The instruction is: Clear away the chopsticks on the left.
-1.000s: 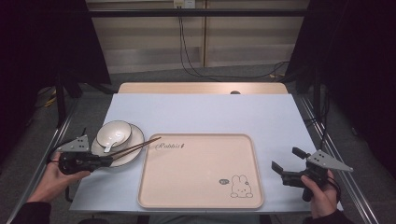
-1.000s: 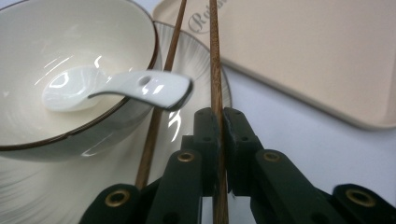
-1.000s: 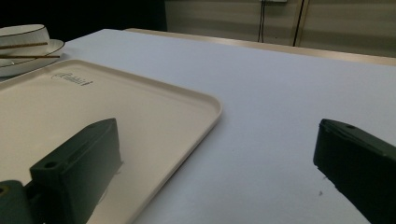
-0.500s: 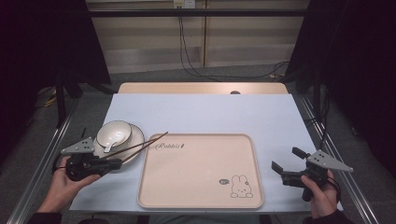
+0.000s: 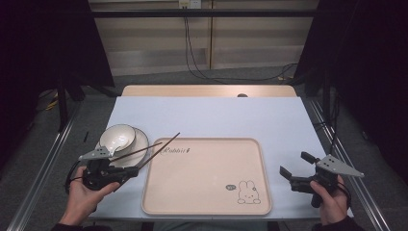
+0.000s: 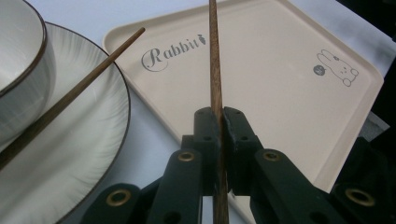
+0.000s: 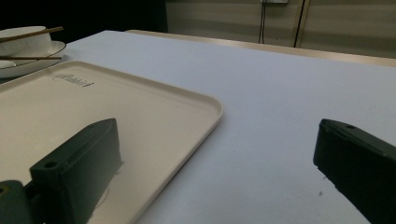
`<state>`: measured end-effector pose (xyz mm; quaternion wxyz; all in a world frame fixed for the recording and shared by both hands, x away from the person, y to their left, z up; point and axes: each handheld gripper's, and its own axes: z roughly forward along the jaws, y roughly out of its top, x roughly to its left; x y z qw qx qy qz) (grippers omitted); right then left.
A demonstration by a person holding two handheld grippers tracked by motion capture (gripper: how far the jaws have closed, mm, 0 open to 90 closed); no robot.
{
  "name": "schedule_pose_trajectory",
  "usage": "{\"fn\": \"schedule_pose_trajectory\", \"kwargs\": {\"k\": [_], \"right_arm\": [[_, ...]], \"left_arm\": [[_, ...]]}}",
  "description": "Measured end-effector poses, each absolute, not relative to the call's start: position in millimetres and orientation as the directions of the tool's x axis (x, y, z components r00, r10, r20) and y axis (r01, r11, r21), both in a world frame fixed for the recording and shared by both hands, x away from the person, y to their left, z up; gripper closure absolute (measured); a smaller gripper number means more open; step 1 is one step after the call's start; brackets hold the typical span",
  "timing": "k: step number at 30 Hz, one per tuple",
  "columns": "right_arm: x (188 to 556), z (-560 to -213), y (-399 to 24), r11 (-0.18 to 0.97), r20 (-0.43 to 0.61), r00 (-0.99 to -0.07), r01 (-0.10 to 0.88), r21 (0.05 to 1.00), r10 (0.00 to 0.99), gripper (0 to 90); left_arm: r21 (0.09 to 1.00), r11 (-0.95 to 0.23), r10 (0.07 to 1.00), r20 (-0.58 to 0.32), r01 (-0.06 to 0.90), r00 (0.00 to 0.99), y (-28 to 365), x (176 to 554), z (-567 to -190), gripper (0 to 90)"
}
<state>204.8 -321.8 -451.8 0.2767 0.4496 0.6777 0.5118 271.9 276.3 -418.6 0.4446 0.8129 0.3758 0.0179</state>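
Since half a second ago our left gripper (image 5: 126, 171) has lifted one dark brown wooden chopstick (image 5: 159, 150) off the plate and swung its tip toward the tray — the right gripper (image 5: 294, 173) hasn't moved. Left fingers (image 6: 205, 135) are clamped on that chopstick near its lower end; it rises steeply between them in the left gripper view (image 6: 215, 70), its tip above the far left corner of the beige rectangular plastic tray (image 5: 207, 192) printed with "Rabbit" and a small bunny. Second dark wooden chopstick (image 5: 137, 152) lies across the white round ribbed plate (image 5: 139, 144) and against the white ceramic bowl (image 5: 117, 137) that sits on it, left of the tray. We hold the right gripper low over the white table (image 5: 216, 115), just right of the tray — its fingers (image 7: 84, 163) are well apart, nothing between them.
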Motion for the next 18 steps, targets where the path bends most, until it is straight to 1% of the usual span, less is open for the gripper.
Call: {"fn": "schedule_pose_trajectory", "kwargs": {"k": [1, 3, 4, 5, 6, 7, 8, 12, 15, 18], "right_arm": [[205, -452, -322, 0.073, 0.084, -0.443, 0.326, 0.943, 0.893, 0.7], [205, -452, -322, 0.073, 0.083, -0.441, 0.325, 0.943, 0.894, 0.7], [205, -452, -321, 0.072, 0.084, -0.441, 0.325, 0.943, 0.894, 0.7], [205, -452, -321, 0.072, 0.084, -0.441, 0.325, 0.943, 0.894, 0.7], [205, -452, -321, 0.071, 0.085, -0.441, 0.326, 0.943, 0.894, 0.7], [205, -452, -321, 0.072, 0.085, -0.441, 0.326, 0.943, 0.894, 0.7], [205, -452, -321, 0.071, 0.085, -0.441, 0.326, 0.943, 0.894, 0.7], [205, -452, -321, 0.072, 0.084, -0.442, 0.326, 0.943, 0.893, 0.7], [205, -452, -321, 0.071, 0.085, -0.442, 0.325, 0.943, 0.893, 0.7], [205, -452, -321, 0.072, 0.085, -0.444, 0.325, 0.943, 0.892, 0.8]], "left_arm": [[0.735, -0.321, 0.644, -0.293, 0.597, 0.707, 271, 268, -417, 84.9], [0.732, -0.315, 0.649, -0.298, 0.603, 0.700, 267, 267, -417, 84.9], [0.733, -0.300, 0.670, -0.294, 0.611, 0.681, 261, 264, -416, 84.9], [0.733, -0.300, 0.670, -0.294, 0.611, 0.681, 261, 264, -416, 84.9], [0.735, -0.277, 0.696, -0.290, 0.619, 0.656, 255, 261, -415, 84.9], [0.735, -0.277, 0.696, -0.290, 0.619, 0.656, 255, 261, -415, 84.9], [0.729, -0.242, 0.716, -0.311, 0.640, 0.625, 250, 260, -415, 84.9], [0.717, -0.221, 0.745, -0.314, 0.661, 0.589, 243, 259, -417, 84.9], [0.700, -0.191, 0.773, -0.325, 0.689, 0.545, 234, 258, -421, 84.9], [0.670, -0.199, 0.791, -0.322, 0.715, 0.521, 226, 256, -428, 84.8]]}}
